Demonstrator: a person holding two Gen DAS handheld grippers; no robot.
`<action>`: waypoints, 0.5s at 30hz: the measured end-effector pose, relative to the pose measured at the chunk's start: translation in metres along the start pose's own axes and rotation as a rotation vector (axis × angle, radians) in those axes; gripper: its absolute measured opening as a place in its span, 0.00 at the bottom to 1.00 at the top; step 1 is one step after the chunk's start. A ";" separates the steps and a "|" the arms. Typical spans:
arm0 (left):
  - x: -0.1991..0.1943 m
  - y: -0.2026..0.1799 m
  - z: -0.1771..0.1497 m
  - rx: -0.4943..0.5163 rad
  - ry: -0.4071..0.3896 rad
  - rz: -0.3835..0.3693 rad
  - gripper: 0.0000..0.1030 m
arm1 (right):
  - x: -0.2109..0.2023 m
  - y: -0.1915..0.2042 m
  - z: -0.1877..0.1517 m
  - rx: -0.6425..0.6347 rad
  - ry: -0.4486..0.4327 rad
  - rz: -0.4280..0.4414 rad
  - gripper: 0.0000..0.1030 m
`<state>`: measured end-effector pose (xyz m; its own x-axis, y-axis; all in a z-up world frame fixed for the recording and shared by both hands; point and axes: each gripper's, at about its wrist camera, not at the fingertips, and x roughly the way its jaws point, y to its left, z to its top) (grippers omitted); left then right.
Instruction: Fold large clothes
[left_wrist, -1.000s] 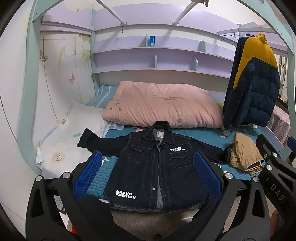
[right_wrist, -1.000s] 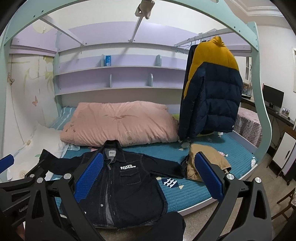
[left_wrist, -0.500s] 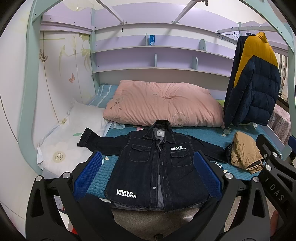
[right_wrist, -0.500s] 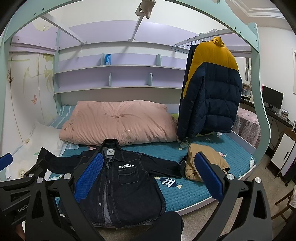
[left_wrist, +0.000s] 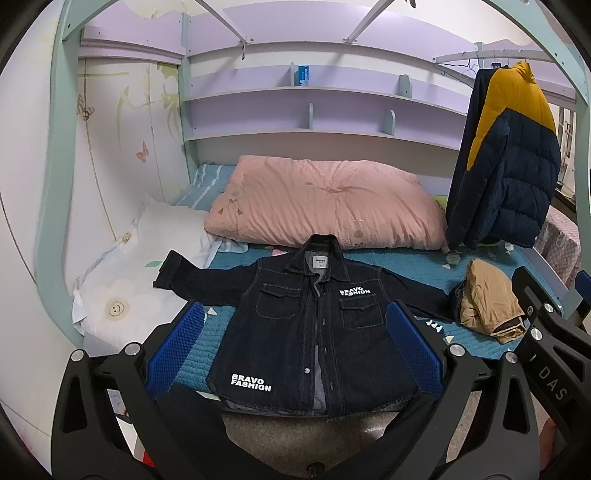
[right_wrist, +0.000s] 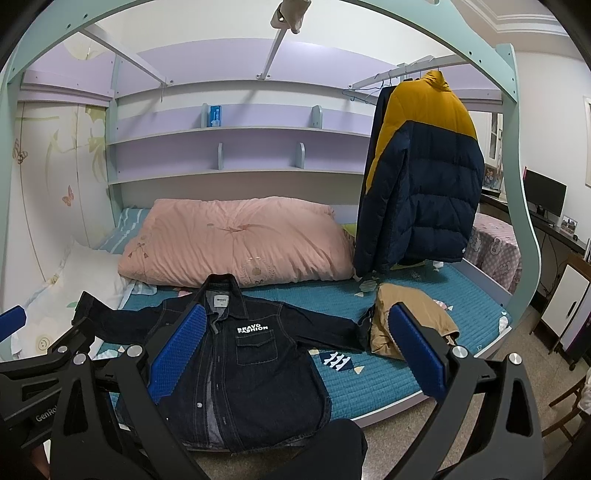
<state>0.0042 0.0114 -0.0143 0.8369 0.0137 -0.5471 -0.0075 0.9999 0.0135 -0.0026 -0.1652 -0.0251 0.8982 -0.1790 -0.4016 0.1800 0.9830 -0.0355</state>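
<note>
- Teal bedspread (left_wrist: 413, 266) under a bunk frame carries everything; purple shelves (right_wrist: 236, 147) run along the back wall.
- Jacket (left_wrist: 314, 332) lies front-up and spread flat ahead of both grippers, collar away, hem hanging over the near bed edge, sleeves stretched out to either side.
- Its long axis runs straight away from the jaws; the sleeve line crosses it.
- Left gripper (left_wrist: 295, 350) has its jaws wide apart, holding nothing, and frames the jacket body squarely.
- Right gripper (right_wrist: 295, 347) is likewise wide apart and empty, aimed at the jacket's right half and sleeve.
- Judgement: each gripper is nearer its own side's sleeve, so neither needs to cross over.
- Tan garment (right_wrist: 410, 317) touches the right cuff and could snag that sleeve.
- Pink quilt (left_wrist: 325, 203) sits just beyond the collar; pillow (left_wrist: 140, 266) lies under the left cuff.
- Puffer coat (right_wrist: 424, 177) hangs beyond, well apart.
</note>
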 end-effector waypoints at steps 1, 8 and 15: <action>0.001 0.000 -0.001 0.000 0.002 0.000 0.96 | 0.000 0.000 0.000 0.000 0.000 0.002 0.93; 0.003 -0.001 0.000 0.000 0.013 0.002 0.96 | 0.000 0.000 -0.003 -0.006 0.004 0.003 0.93; 0.004 -0.001 0.000 -0.001 0.017 0.001 0.96 | 0.003 0.001 -0.002 -0.010 0.010 -0.002 0.93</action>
<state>0.0074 0.0108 -0.0165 0.8273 0.0150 -0.5616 -0.0090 0.9999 0.0133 -0.0006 -0.1647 -0.0286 0.8936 -0.1805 -0.4109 0.1779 0.9830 -0.0449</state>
